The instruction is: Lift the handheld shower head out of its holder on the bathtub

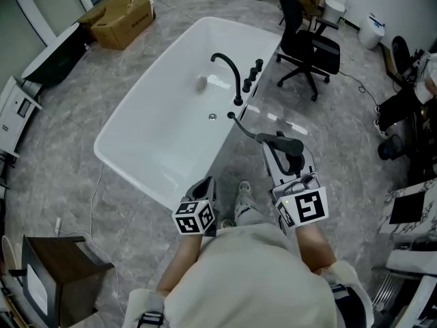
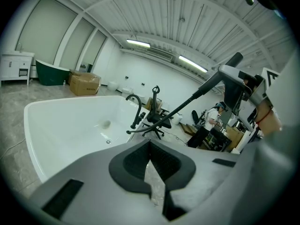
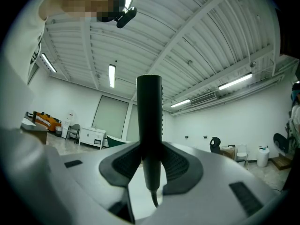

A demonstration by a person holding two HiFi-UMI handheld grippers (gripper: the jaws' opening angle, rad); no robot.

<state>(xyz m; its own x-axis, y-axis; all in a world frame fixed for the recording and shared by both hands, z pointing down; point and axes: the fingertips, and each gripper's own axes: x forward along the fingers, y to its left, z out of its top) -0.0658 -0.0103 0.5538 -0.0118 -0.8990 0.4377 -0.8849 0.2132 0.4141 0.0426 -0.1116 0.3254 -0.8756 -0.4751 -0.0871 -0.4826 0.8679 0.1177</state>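
The black handheld shower head point(image 1: 287, 144) is off the white bathtub point(image 1: 136, 101), with my right gripper point(image 1: 290, 157) shut on its handle. The handle point(image 3: 150, 125) stands upright between the pads in the right gripper view. Its black hose point(image 1: 244, 127) runs from the tub's deck near the curved black faucet point(image 1: 229, 70) up to the head. In the left gripper view the shower head point(image 2: 234, 62) is high at the right and the hose point(image 2: 178, 108) slants down to the tub. My left gripper point(image 1: 207, 186) hangs beside the tub's near corner, shut and holding nothing point(image 2: 150, 172).
A black office chair point(image 1: 307, 46) stands right of the tub. A cardboard box point(image 1: 123, 19) lies beyond its far left side. A brown cabinet point(image 1: 54, 272) is at the lower left. A person point(image 2: 216, 114) stands far off among desks.
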